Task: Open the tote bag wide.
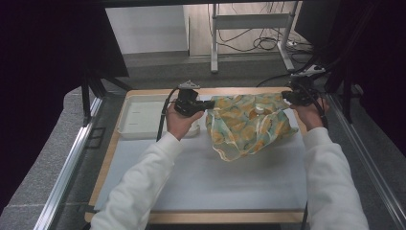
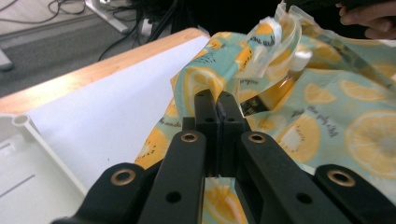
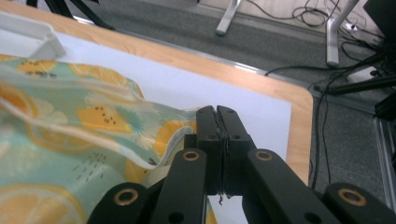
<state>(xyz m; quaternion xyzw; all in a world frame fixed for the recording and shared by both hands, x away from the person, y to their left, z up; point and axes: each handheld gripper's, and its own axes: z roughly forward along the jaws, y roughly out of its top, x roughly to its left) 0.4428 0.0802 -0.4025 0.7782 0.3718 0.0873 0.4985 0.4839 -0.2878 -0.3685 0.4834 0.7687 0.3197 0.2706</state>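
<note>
A thin cloth (image 1: 246, 125) printed with orange and lemon slices on pale green hangs stretched between both grippers above the white mat (image 1: 215, 177). My left gripper (image 1: 207, 106) is shut on the cloth's left corner; its jaws (image 2: 217, 100) pinch the fabric (image 2: 327, 116) between them. My right gripper (image 1: 286, 97) is shut on the right corner, and the fabric (image 3: 70, 135) runs leftward out of the closed jaws (image 3: 217, 114). The cloth's lower edge sags onto the mat.
A white tray (image 1: 139, 120) sits at the mat's back left, just behind my left hand. The wooden table edge (image 1: 215, 91) runs close behind the cloth. Table legs and cables (image 1: 258, 43) lie on the floor beyond.
</note>
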